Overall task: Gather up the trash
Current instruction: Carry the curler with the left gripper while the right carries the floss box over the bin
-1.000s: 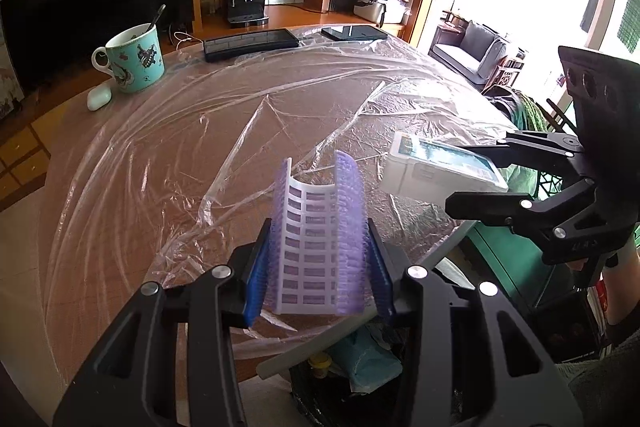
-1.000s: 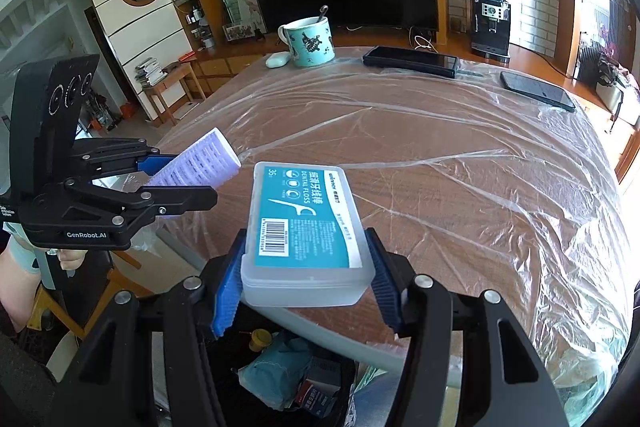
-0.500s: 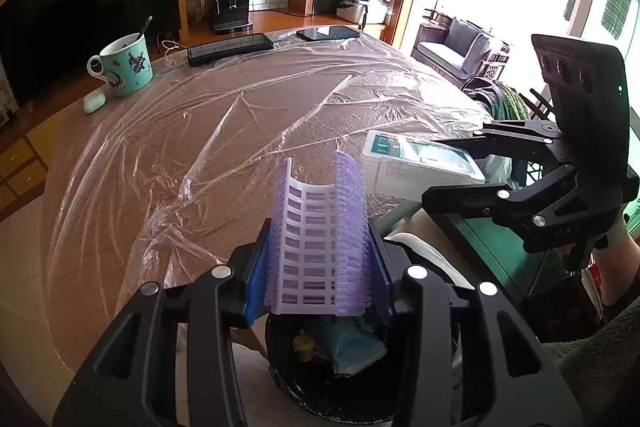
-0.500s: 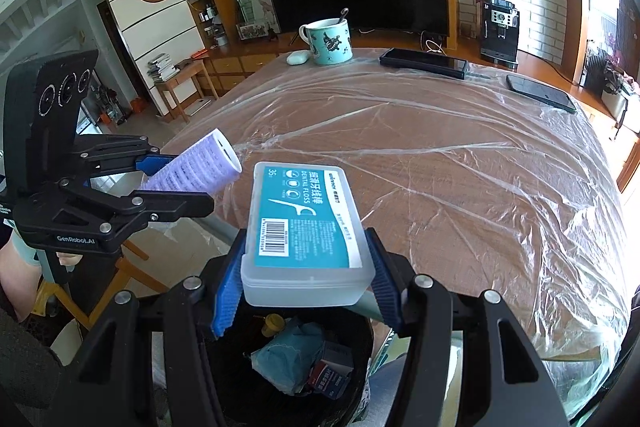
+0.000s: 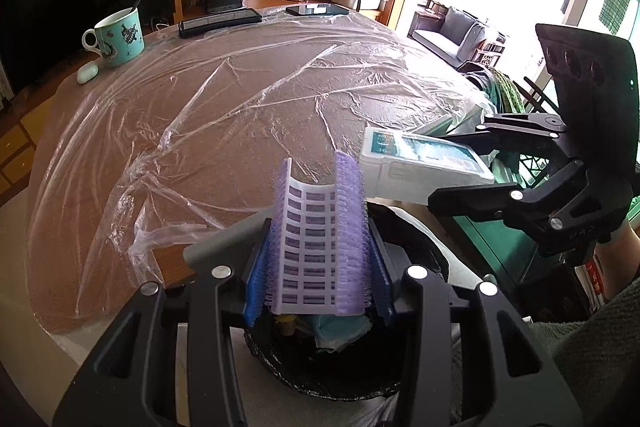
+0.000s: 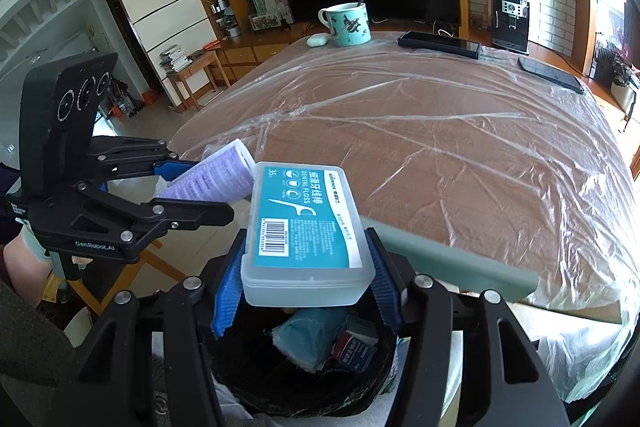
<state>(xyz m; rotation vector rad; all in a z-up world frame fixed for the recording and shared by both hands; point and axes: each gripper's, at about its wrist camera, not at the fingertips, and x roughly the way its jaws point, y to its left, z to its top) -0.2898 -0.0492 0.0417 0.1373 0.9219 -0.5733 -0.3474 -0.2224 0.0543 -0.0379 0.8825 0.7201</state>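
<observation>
My left gripper (image 5: 316, 259) is shut on a purple hair roller (image 5: 318, 231) and holds it over the black-lined trash bin (image 5: 416, 383) below the table's near edge. My right gripper (image 6: 304, 279) is shut on a clear dental floss box with a teal label (image 6: 304, 223), also over the bin (image 6: 240, 383). In the right wrist view the left gripper (image 6: 224, 187) and the roller (image 6: 212, 175) sit just left of the box. In the left wrist view the right gripper (image 5: 460, 167) holds the box (image 5: 420, 163) to the right of the roller. The bin holds teal and blue trash.
A round table (image 5: 240, 107) is covered with clear plastic film. At its far side stand a teal mug with a spoon (image 5: 118, 37), a white earbud case (image 5: 87, 73), a black remote (image 5: 220, 22) and a phone (image 5: 316, 9). A TV, a coffee machine and a sofa lie beyond.
Both grippers have pulled back from the table edge with their items and now sit over the open bin, which has come fully into view below them.
</observation>
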